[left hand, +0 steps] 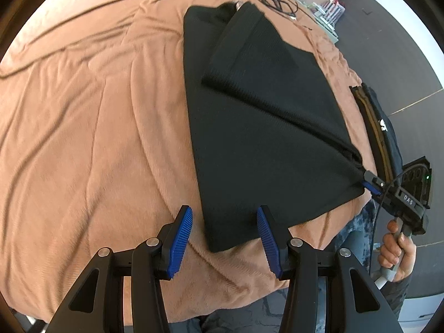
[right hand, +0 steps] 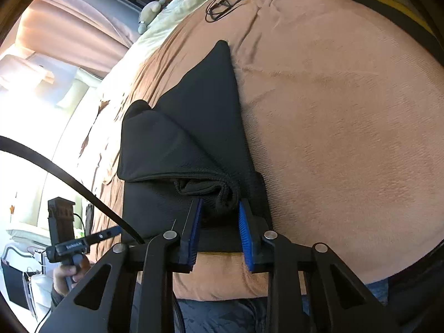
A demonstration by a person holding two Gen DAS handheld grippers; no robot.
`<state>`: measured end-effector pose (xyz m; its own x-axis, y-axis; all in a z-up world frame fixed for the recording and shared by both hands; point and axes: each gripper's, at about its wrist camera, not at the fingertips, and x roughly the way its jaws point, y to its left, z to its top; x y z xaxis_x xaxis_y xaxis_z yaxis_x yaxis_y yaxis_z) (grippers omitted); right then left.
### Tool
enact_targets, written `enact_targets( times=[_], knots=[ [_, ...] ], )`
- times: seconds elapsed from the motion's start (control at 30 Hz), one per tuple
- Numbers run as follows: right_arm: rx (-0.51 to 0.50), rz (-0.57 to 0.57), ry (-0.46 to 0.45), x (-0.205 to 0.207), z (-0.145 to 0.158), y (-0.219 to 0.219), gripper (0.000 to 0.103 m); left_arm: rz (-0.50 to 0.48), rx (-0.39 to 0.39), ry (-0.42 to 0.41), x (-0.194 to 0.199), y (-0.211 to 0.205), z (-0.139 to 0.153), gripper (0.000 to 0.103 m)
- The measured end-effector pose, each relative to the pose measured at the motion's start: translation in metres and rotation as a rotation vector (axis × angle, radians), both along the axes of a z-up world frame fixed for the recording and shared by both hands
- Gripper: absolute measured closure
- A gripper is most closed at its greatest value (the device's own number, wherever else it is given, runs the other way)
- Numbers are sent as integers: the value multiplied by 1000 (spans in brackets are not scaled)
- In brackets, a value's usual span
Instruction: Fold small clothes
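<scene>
One black garment [left hand: 260, 127] lies on a brown blanket [left hand: 91, 116] covering a bed, with one flap folded diagonally across it.

The left wrist view shows the garment nearly whole, and at its right corner the right gripper [left hand: 370, 187], held by a person's hand [left hand: 396, 249]. Beyond that corner, a stack of folded clothes [left hand: 381, 136] sits at the bed's edge. A coiled black cable [left hand: 273, 0] lies on the blanket at the far end.

The right wrist view shows what the other cannot: bunched fabric of the garment [right hand: 194, 127] sits between the right gripper's [right hand: 219, 222] two blue pads [right hand: 245, 233], which pinch it. To the left, bright window light, curtains [right hand: 69, 36] and the person's other hand [right hand: 66, 274] on a handle are visible.

There are two grippers. The left gripper [left hand: 223, 227] has its jaws spread about halfway. They straddle the garment's near corner without pressing it.
</scene>
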<state>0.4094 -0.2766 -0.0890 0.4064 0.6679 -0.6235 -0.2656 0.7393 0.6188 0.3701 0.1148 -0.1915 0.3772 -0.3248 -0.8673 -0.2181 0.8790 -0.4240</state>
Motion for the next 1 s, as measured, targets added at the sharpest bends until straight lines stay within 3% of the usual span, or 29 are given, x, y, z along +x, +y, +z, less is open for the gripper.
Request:
enact_targets(
  times=[0.03, 0.1, 0.17, 0.33, 0.47, 0.77, 0.9, 1.0],
  knots=[
    [-3, 1, 0, 1, 0, 1, 80, 1, -11, 6, 0, -1, -4, 53],
    [-12, -4, 0, 3, -1, 3, 93, 6, -20, 5, -1, -2, -6, 55],
    [-4, -10, -2, 4, 0, 3, 98, 0, -25, 2, -3, -2, -6, 62],
    [0, -5, -60, -8, 14, 3, 99, 3, -70, 13, -2, 2, -13, 93],
    [5, -19, -78, -17, 19, -1, 100, 15, -105, 4, -3, 5, -12, 95],
    [-2, -29, -63, -30, 6, -11, 100, 1, -105, -2, -7, 13, -9, 96],
    [-68, -42, -5, -20, -14, -9, 99, -10, -90, 19, -2, 7, -13, 94],
    [-122, -23, -26, -22, -9, -3, 92, -8, -106, 20, -1, 10, -9, 92]
  ],
)
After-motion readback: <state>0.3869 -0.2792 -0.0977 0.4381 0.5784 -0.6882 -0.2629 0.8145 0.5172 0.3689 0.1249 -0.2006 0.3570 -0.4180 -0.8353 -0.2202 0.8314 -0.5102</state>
